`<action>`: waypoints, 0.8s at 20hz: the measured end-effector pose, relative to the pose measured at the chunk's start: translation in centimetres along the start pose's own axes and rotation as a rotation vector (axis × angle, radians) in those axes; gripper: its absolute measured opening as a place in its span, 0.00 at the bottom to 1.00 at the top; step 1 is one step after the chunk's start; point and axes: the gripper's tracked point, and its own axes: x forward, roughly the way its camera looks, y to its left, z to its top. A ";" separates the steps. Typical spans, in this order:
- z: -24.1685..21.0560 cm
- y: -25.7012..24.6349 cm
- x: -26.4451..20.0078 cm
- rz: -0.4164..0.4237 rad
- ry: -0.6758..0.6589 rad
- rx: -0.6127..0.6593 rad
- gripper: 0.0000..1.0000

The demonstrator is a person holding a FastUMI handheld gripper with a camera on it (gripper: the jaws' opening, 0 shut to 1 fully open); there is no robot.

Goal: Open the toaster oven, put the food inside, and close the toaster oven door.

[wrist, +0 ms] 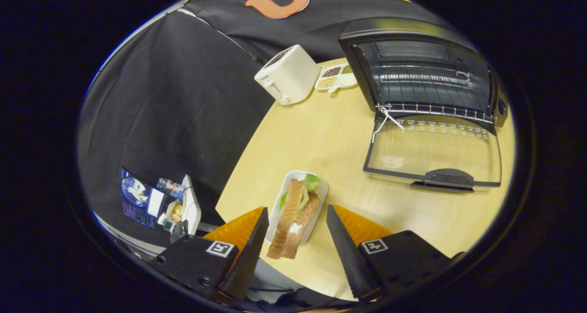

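Fingers [293,246] are spread wide and gripping nothing right now; we've got them straddling the tray [299,207] of food [293,219], one on each side and not touching it as far as we can tell. Looks like we're lining up for the grab, and the long tray runs along the gap, so closing in should pinch its two long sides.

Oven [422,70] sits well beyond the fingers and off to the right, door [433,150] already dropped flat onto the bench [321,129], rack [435,109] showing at the mouth. So the opening step looks done, and the door lying down gives us a clear run straight in.

Food is a stack of bread slices with some green bits at the far end, hanging over the tray's near edge, so we'd guess it could slide if we tilt it.

Toaster [288,74] and a little sectioned dish [337,77] are way beyond, out of the path.
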 end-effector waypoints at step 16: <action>-1.7 1.9 -1.0 0.024 0.058 -0.010 0.38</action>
